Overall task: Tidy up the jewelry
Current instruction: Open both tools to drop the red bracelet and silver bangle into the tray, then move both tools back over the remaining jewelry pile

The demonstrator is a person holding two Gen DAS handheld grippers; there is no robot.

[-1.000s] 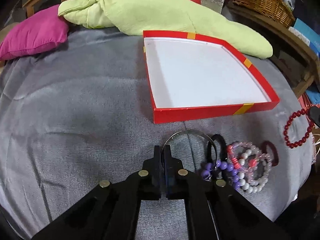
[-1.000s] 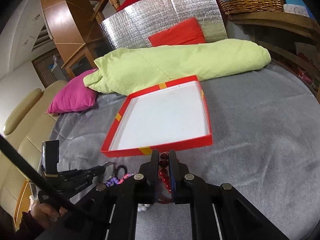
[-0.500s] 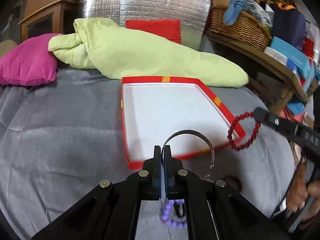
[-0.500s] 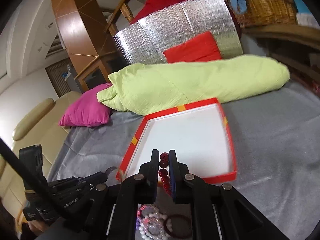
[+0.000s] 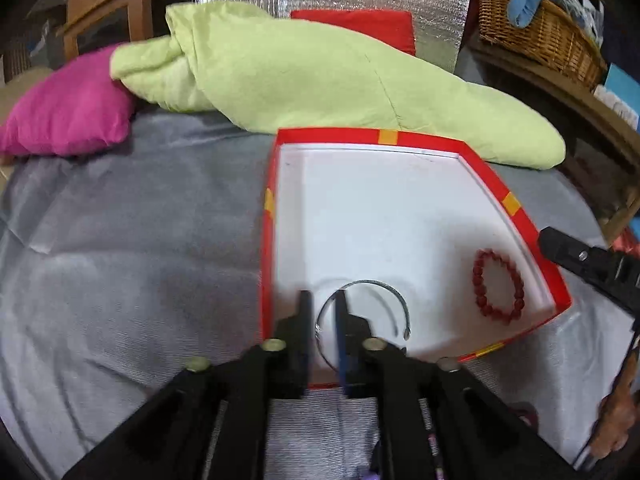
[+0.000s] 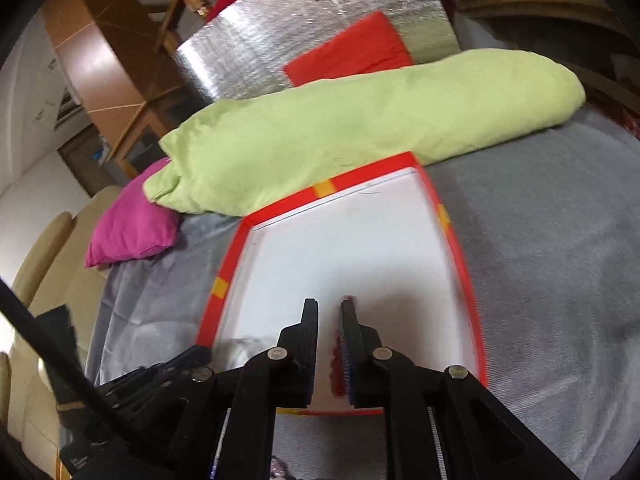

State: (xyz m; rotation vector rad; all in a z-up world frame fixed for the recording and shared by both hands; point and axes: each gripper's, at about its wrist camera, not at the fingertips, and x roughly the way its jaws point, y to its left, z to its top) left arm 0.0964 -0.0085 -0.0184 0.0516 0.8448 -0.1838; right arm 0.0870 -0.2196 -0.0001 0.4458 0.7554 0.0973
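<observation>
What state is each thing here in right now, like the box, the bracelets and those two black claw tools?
Red box: open, lidless, on the grey cover.
Silver bangle: inside the box; lying flat or not, unclear.
Red bead bracelet: lying flat in the box, released.
Left gripper: open, the bangle's rim between its fingers.
Right gripper: open, over the box, holding nothing.
Green blanket: bunched behind the box.

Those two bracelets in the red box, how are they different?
The silver bangle is one thin open metal band; the red bead bracelet is a closed ring of round beads. The bangle lies just in front of the open left claw, the beads by the box's right wall. Both rest on its white floor.
</observation>
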